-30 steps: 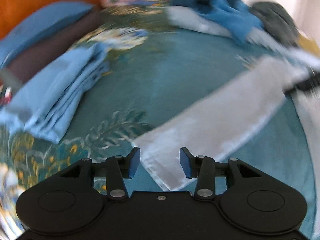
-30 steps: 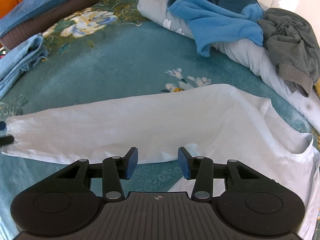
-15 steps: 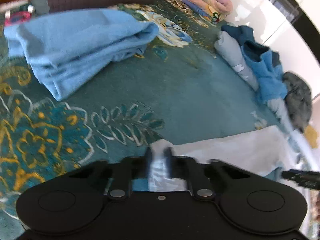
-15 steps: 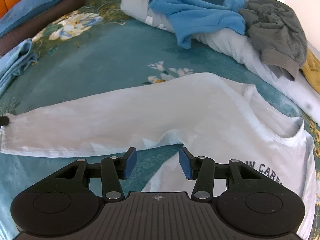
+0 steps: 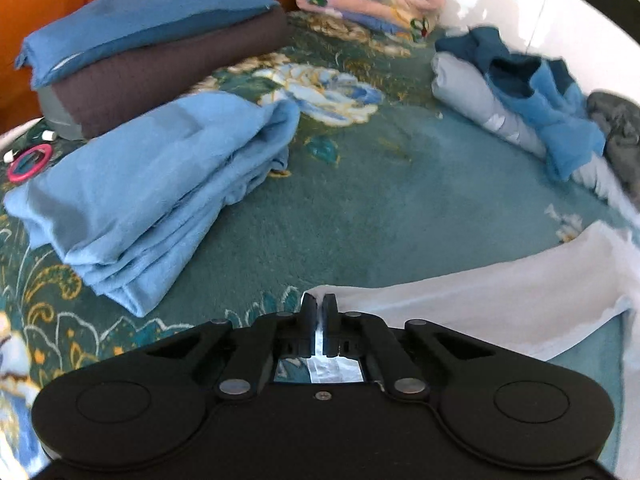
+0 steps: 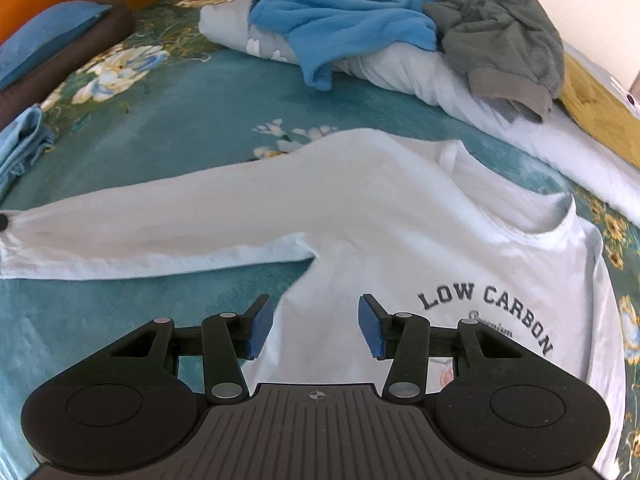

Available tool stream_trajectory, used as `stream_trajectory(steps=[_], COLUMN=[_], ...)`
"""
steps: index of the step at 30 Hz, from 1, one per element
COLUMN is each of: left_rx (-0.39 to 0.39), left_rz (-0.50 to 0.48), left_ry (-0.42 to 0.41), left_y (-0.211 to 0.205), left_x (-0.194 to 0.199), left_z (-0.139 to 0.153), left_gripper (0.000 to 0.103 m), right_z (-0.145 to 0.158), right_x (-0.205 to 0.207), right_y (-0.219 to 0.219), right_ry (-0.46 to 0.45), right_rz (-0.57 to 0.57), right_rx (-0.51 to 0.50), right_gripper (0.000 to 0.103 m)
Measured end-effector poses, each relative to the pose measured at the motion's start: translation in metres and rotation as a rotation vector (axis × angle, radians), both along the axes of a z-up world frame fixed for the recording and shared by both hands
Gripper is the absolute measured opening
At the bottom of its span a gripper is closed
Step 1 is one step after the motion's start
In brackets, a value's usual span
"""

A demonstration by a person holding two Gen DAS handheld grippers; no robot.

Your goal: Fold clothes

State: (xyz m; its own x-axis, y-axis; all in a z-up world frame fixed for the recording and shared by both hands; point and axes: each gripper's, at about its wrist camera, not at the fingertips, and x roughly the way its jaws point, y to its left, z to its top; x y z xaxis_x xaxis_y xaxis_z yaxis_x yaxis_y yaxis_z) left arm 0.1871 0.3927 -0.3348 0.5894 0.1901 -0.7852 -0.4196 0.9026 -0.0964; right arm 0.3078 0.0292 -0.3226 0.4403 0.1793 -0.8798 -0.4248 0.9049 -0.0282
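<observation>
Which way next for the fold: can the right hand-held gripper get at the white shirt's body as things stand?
Probably yes. The right hand-held gripper stands open just over the white shirt, beside its LOW CARBON print, with nothing lying between them.

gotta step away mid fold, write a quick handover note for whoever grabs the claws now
Left claw: shut on the cuff end of the white long-sleeve shirt; its jaws have just closed on that cuff.
Right claw: open, hovering over the shirt's chest beside the "LOW CARBON" print, holding nothing.
Shirt lies face up on the teal floral bedspread, one sleeve stretched out sideways.
Done: a light blue garment sits folded nearby.
Left: fold that sleeve in, finish the shirt, then probably the blue fleece and grey garment heaped behind.
</observation>
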Motion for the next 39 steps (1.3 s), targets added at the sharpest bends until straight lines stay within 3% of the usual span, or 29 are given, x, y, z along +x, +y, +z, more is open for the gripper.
stream_trajectory(steps=[4,7,10,16,19,21,24,26,32,39], left_rx=[0.024,0.005,-0.007,0.07,0.056,0.055,0.028,0.01,-0.042,-0.051], left_rz=[-0.039,-0.044,-0.024,-0.087,-0.203,-0.335,-0.514,-0.584,-0.67,-0.701], left_ry=[0.039,0.056,0.038,-0.013,-0.042,-0.054,-0.054,-0.044,-0.008,0.036], left_y=[-0.003,-0.002,-0.002,-0.043,-0.09,-0.13,-0.189,-0.22,-0.289,-0.331], left_x=[0.007,0.005,-0.006,-0.024,-0.02,-0.015,-0.005,-0.001,0.012,0.017], left_z=[-0.007,-0.005,0.01,0.051,0.062,0.065,0.06,0.055,0.042,0.029], left_gripper=[0.002,0.01,0.041,0.05,0.055,0.056,0.062,0.062,0.063,0.063], right_z=[0.002,0.008,0.019,0.039,0.039,0.036,0.027,0.021,0.006,-0.013], right_x=[-0.003,-0.006,-0.009,-0.03,-0.05,-0.064,-0.086,-0.099,-0.127,-0.138], right_y=[-0.011,-0.021,-0.037,-0.098,-0.143,-0.175,-0.213,-0.231,-0.243,-0.237], right_ry=[-0.001,-0.014,-0.035,-0.084,-0.087,-0.066,-0.024,-0.002,0.06,0.138], right_rz=[-0.034,-0.052,-0.097,-0.246,-0.36,-0.435,-0.523,-0.557,-0.515,-0.419], right_rx=[0.009,0.013,0.025,0.031,0.016,-0.005,-0.032,-0.032,-0.003,0.012], right_gripper=[0.044,0.044,0.045,0.046,0.046,0.045,0.042,0.04,0.036,0.031])
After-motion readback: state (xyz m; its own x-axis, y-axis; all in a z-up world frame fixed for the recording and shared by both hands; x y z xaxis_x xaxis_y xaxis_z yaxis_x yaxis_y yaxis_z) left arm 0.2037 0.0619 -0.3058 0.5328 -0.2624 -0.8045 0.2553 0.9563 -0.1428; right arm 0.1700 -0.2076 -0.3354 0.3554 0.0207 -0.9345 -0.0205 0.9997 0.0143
